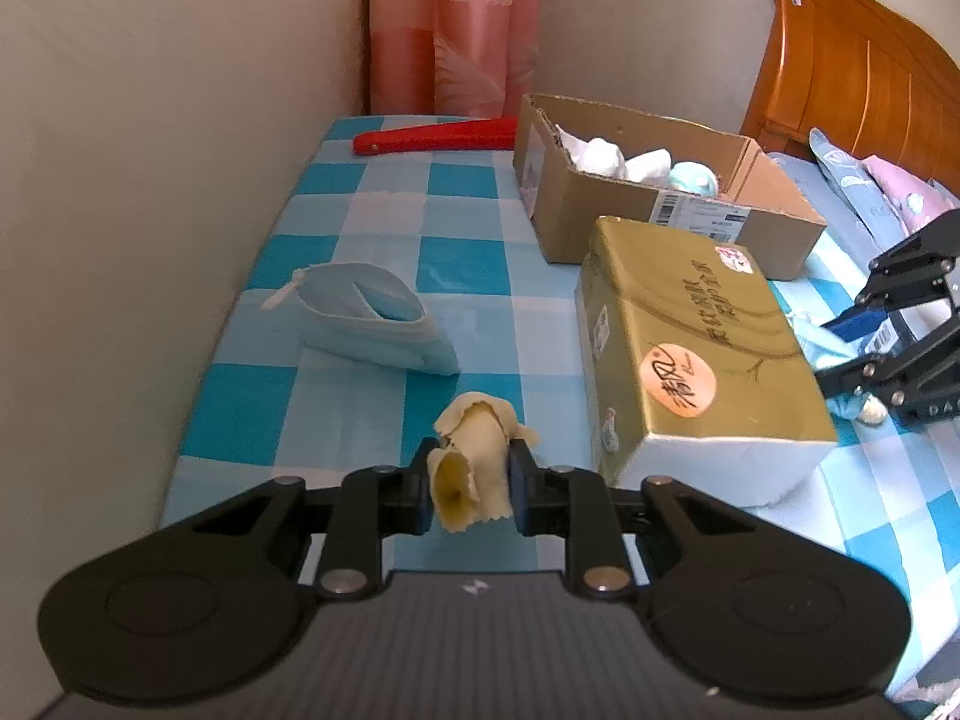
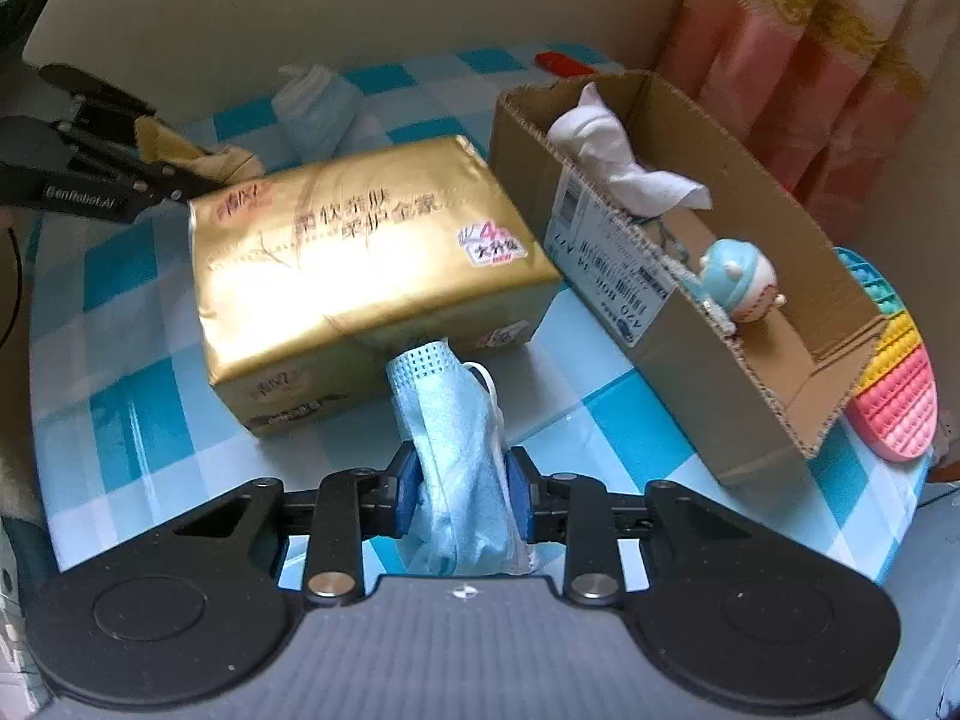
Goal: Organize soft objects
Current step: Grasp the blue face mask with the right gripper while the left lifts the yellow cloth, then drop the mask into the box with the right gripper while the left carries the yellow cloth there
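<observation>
My left hand-held gripper [image 1: 470, 483] pinches a rolled yellow cloth [image 1: 474, 459] above the checked tabletop [image 1: 336, 228]. My right hand-held gripper [image 2: 457, 489] clamps a crumpled blue face mask [image 2: 456, 450]. Either could slip short of the open cardboard box [image 2: 678, 330].

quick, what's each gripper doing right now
Left gripper: closed on a yellow cloth.
Right gripper: closed on a blue face mask.
</observation>
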{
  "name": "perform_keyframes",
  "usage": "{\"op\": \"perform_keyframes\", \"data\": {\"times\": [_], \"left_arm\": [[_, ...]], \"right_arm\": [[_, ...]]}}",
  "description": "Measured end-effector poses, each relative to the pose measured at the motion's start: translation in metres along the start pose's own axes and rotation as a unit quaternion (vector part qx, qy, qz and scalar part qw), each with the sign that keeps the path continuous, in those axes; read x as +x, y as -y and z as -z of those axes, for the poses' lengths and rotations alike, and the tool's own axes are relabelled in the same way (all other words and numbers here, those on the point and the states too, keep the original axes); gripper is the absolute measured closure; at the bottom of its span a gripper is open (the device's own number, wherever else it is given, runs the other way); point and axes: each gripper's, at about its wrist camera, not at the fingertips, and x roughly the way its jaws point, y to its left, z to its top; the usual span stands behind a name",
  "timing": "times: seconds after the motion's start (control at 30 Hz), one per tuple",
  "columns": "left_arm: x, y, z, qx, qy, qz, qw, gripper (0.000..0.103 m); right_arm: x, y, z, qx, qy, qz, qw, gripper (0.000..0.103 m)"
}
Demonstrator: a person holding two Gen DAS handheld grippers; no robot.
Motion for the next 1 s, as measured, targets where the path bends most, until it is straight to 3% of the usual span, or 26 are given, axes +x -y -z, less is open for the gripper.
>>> {"op": "perform_keyframes", "data": {"times": [0.43,0.63,0.9,0.93,1.0], "left_arm": [[-0.054,0.016,-0.015,0.024,0.037,0.007,0.9990,0.081],[-0.062,0.030,-0.027,0.036,0.064,0.021,0.9971,0.081],[-0.056,0.038,-0.037,0.040,0.068,0.027,0.9965,0.081],[-0.056,0.039,-0.037,0.041,0.067,0.025,0.9966,0.081],[-0.054,0.039,-0.039,0.041,0.066,0.024,0.9967,0.081]], "right_arm": [[-0.049,0.009,-0.006,0.021,0.050,0.050,0.997,0.068],[-0.063,0.042,-0.025,0.025,0.068,0.093,0.993,0.068],[-0.050,0.088,-0.063,0.019,0.075,0.126,0.989,0.068],[-0.046,0.091,-0.066,0.018,0.076,0.127,0.989,0.065],[-0.037,0.096,-0.069,0.025,0.070,0.121,0.990,0.052]]}}
